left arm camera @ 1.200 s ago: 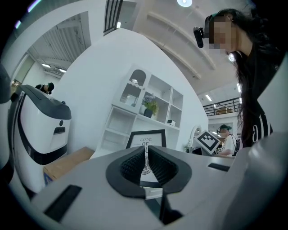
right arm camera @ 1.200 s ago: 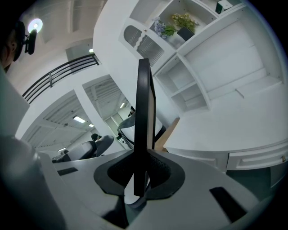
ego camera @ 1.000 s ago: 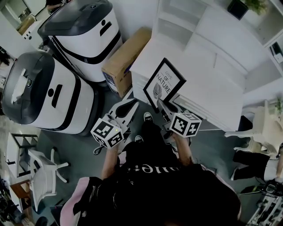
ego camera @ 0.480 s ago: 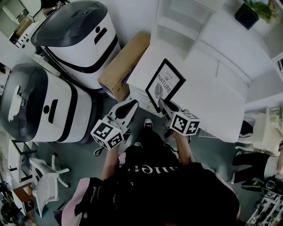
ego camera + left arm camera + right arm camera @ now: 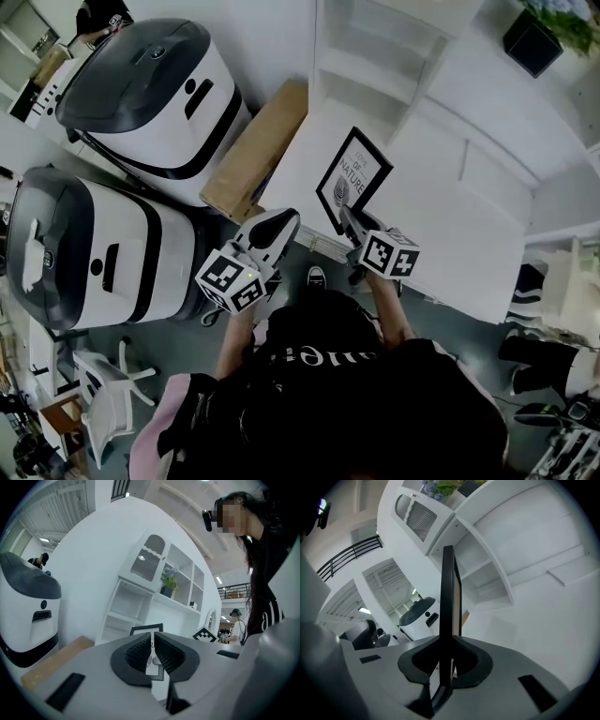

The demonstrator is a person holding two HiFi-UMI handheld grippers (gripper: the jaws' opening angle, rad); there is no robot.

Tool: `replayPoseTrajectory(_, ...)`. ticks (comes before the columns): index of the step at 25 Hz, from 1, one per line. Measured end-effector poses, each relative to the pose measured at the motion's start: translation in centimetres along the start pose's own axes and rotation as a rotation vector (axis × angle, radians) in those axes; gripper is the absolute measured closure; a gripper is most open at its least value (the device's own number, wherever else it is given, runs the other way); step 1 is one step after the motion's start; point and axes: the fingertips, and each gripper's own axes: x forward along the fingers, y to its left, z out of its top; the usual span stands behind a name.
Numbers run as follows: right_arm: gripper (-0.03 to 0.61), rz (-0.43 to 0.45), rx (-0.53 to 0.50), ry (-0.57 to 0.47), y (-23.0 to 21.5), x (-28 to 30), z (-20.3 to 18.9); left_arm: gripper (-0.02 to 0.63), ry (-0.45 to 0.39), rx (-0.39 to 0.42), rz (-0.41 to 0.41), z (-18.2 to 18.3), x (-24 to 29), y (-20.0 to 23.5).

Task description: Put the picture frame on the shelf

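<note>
The right gripper [image 5: 349,217] clamps the picture frame [image 5: 353,178] by its lower edge, long axis upright. The shelf [image 5: 375,70] lies just beyond it. The left gripper [image 5: 279,225] rides alongside, closed and empty.

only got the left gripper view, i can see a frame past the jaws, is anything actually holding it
Observer: Yes, the right gripper is shut on the picture frame, which shows edge-on between its jaws.
Operator: is it on the shelf
Observer: Not yet. In the head view it is held out in front of the shelf, over the white cabinet top, and sits in no compartment.
Operator: what's printed on it, my jaws block most of it
Observer: The head view shows the words "love of nature" above a leaf.
</note>
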Motion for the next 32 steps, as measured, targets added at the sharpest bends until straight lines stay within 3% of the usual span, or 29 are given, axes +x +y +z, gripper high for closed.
replayPoseTrajectory(16,0.488,-0.123,0.009,-0.01,-9.2,7.6,4.1,0.584,0.046,0.019,-0.069,0.5,7.6,2.4)
replayPoseTrajectory(32,0.489,-0.288,0.161,-0.104,-14.2,13.4,8.0,0.584,0.109,0.052,-0.217,3.7,11.3,7.1)
